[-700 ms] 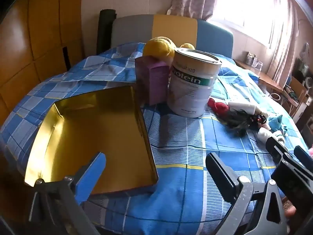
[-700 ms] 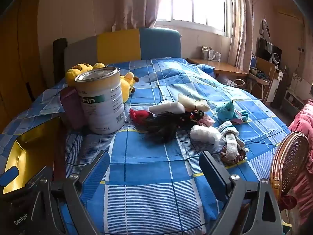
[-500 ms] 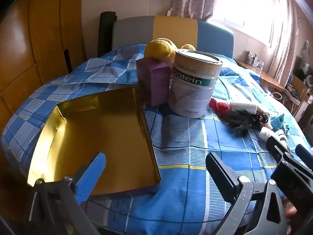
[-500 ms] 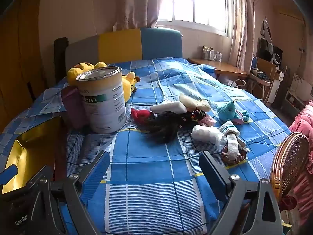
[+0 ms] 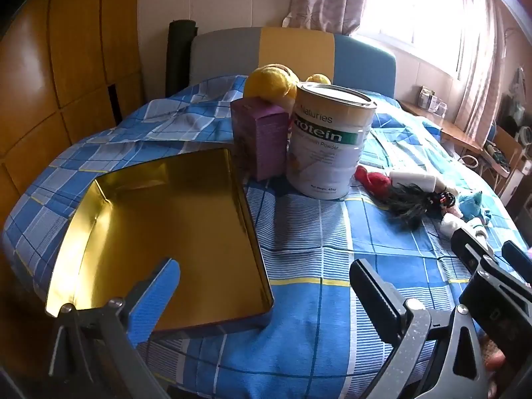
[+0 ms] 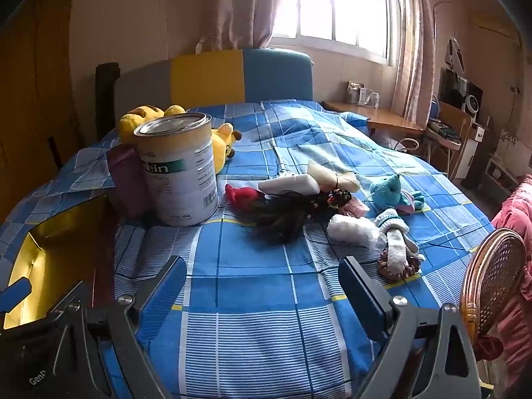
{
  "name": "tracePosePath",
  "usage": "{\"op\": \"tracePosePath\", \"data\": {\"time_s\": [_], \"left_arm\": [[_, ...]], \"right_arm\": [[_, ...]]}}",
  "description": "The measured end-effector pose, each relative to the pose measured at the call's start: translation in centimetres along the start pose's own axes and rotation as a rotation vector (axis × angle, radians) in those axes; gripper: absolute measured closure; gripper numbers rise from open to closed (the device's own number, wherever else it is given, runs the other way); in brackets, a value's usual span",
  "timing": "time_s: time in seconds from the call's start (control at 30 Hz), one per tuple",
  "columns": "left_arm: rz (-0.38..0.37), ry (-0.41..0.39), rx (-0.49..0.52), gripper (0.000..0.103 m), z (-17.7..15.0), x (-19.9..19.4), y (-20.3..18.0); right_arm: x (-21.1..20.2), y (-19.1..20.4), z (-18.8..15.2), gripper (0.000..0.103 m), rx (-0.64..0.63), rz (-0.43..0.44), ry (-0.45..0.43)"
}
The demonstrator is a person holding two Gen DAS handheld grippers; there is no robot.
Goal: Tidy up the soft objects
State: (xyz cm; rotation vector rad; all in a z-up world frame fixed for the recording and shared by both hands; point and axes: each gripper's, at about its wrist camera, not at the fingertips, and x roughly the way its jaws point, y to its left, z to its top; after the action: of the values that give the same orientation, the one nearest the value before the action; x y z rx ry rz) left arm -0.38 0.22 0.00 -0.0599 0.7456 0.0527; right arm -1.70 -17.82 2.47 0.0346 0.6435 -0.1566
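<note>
Soft things lie on the blue checked bed: a red plush [image 6: 241,194], a black wig [image 6: 282,212], a teal plush [image 6: 389,191], a white sock [image 6: 394,236] and a scrunchie [image 6: 395,266]. A yellow plush [image 6: 222,143] sits behind the protein can [image 6: 178,169]. An open gold tin [image 5: 159,229] lies at the left. My left gripper [image 5: 266,286] is open and empty over the tin's near right corner. My right gripper [image 6: 262,282] is open and empty above bare bedspread, short of the toys.
A purple box [image 5: 261,139] stands beside the can [image 5: 327,143]. The headboard [image 6: 212,79] is at the far end. A wicker chair back [image 6: 492,276] and pink cloth [image 6: 518,226] are at the right. A desk [image 6: 375,116] stands by the window.
Both grippers have drifted slightly back and up; the scene sits a little lower in view. Both stay open and empty.
</note>
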Motion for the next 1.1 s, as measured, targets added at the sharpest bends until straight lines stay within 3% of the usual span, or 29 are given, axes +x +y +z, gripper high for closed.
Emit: {"op": "tracePosePath", "data": {"time_s": [1.1], "left_arm": [[-0.009, 0.023, 0.004, 0.000, -0.48, 0.35, -0.23]], "right_arm": [[-0.13, -0.12, 0.04, 0.008, -0.002, 0.000, -0.003]]}}
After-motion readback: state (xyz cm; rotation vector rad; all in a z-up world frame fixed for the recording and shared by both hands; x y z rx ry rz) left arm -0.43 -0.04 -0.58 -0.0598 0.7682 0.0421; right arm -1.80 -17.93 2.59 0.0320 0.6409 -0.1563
